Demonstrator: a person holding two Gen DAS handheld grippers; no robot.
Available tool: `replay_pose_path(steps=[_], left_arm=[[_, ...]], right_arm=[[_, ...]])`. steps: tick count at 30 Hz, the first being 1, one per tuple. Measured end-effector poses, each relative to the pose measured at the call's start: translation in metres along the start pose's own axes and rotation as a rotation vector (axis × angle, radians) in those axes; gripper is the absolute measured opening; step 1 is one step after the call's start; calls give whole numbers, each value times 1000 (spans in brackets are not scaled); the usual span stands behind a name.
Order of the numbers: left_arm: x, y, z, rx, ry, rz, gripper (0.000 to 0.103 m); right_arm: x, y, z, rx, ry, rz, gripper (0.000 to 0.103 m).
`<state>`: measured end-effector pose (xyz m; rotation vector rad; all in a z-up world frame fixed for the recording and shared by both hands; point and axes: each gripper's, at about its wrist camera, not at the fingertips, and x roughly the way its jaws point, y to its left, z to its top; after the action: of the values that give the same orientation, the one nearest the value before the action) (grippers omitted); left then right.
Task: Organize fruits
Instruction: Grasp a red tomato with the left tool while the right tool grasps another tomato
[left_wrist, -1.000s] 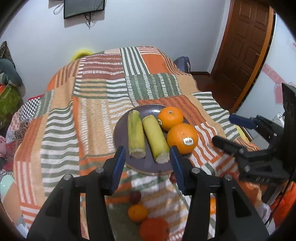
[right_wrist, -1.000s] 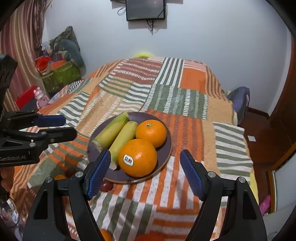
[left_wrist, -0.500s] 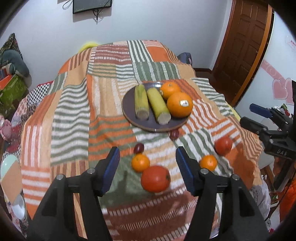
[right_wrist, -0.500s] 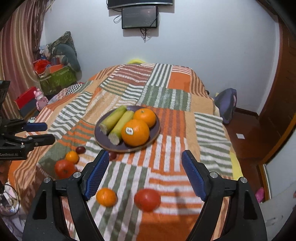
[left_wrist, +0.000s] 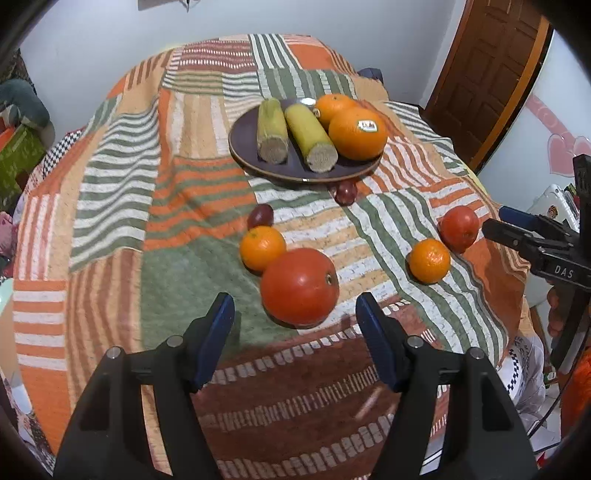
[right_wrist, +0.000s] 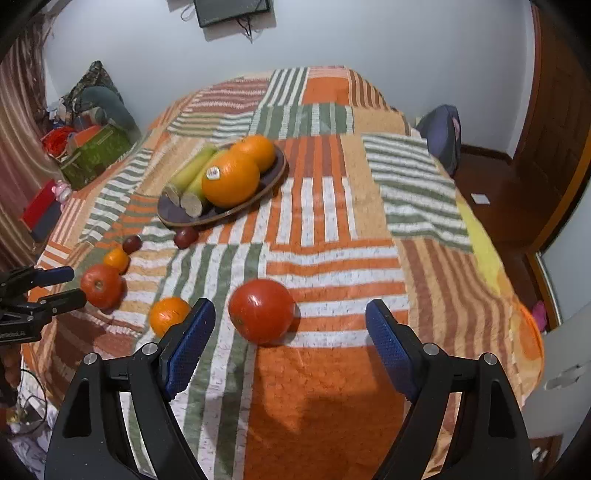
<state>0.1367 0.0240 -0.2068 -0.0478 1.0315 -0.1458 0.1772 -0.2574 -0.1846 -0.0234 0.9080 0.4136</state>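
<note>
A dark plate (left_wrist: 242, 138) (right_wrist: 173, 215) on the striped bedspread holds two yellow-green corn pieces (left_wrist: 273, 129) and two oranges (left_wrist: 356, 133). Loose fruit lies nearer: two red tomatoes (left_wrist: 299, 286) (left_wrist: 458, 229), two small oranges (left_wrist: 262, 248) (left_wrist: 429, 260) and two dark plums (left_wrist: 260, 216). My left gripper (left_wrist: 295, 314) hovers just short of the big tomato, jaws opening, nothing between them. My right gripper (right_wrist: 288, 321) stands just short of the other tomato (right_wrist: 261, 311), jaws opening and empty. A small orange (right_wrist: 169, 315) lies by its left finger.
The bedspread (left_wrist: 147, 206) drops off at the near edge and at both sides. A brown door (left_wrist: 491, 74) stands at the right. Boxes and bags (right_wrist: 92, 147) pile up by the left wall. A screen (right_wrist: 232, 11) hangs on the far wall.
Both grippers have drawn back from the plate and sunk toward the bed's near edge. The loose fruit has come into view ahead of them. Both pairs of jaws stand wider.
</note>
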Motion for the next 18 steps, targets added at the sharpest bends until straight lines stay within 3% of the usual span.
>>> replay_pose_path(steps=[8, 18], left_arm=[[20, -5, -1, -9, 14, 11, 68], [31, -4, 2, -31, 6, 10, 51]], right_arm=[[17, 7, 0, -20, 22, 25, 80], [38, 12, 0, -40, 92, 64, 46]])
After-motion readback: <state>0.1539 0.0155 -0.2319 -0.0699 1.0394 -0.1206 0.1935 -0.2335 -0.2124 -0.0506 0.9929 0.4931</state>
